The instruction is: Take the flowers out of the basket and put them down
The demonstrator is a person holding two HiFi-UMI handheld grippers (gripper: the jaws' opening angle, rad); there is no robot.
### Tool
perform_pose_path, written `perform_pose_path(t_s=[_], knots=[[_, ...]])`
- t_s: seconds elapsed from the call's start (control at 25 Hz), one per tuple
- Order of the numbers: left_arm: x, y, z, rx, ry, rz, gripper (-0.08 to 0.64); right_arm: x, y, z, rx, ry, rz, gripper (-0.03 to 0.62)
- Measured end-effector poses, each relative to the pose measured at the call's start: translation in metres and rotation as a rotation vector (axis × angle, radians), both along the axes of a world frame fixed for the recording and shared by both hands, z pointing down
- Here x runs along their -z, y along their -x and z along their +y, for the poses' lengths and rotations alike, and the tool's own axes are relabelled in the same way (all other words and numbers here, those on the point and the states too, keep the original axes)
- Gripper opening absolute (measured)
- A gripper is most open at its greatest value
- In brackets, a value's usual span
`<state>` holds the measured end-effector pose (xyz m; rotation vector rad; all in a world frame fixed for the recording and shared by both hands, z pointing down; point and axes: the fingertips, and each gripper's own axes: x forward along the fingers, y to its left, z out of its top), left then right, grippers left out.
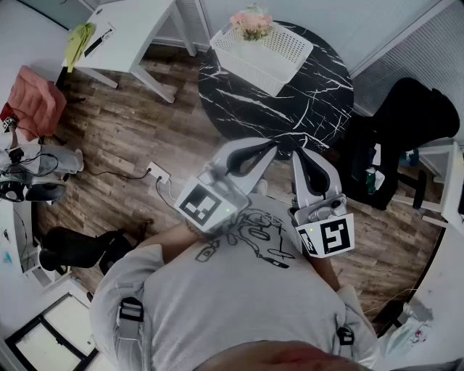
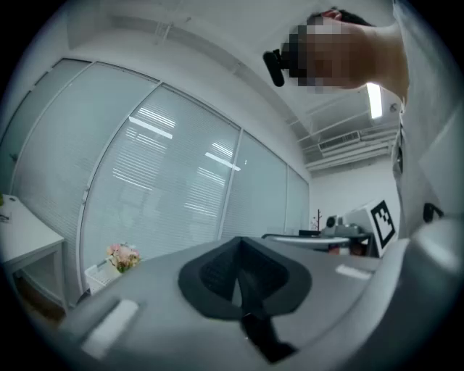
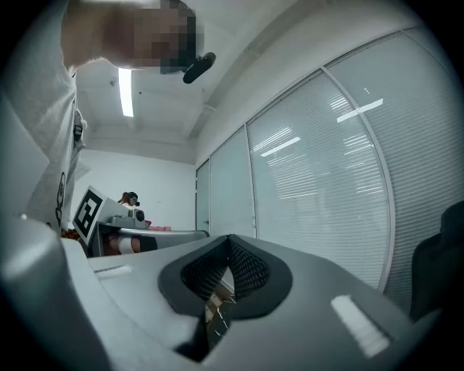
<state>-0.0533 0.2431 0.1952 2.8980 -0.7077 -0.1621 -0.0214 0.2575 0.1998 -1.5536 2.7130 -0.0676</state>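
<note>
A bunch of pink flowers (image 1: 251,22) stands in the far end of a white slatted basket (image 1: 272,54), which sits on the far side of a round black marble table (image 1: 304,101). Both grippers are held close to the person's chest, at the table's near edge and well short of the basket. My left gripper (image 1: 272,147) is shut with nothing in it, and so is my right gripper (image 1: 297,153). In the left gripper view the shut jaws (image 2: 238,275) point upward at the blinds, with the flowers (image 2: 123,255) and the basket (image 2: 98,274) small at lower left. The right gripper view shows its pads (image 3: 226,268) closed together.
A white desk (image 1: 138,36) stands at the back left. A black office chair (image 1: 413,123) is right of the table. A power strip and its cable (image 1: 158,174) lie on the wooden floor at left. A pink seat (image 1: 36,98) is at far left.
</note>
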Motion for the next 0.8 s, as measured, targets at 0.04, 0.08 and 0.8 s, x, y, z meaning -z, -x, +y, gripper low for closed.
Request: perform_pose_path(t_s=[0.04,0.08,0.8], knots=[[0.000,0.000,0.000,0.001,0.001,-0.001,0.002,0.000,-0.001,0.000,0.000,-0.001,0.000,0.005],[0.000,0.000,0.001,0.001,0.002,-0.001,0.002,0.001,-0.001,0.000,0.000,-0.003,0.001,0.005],[-0.004,-0.024,0.000,0.015,0.014,-0.005,0.002,-0.003,-0.023,0.001,0.022,0.014,-0.034,0.005]])
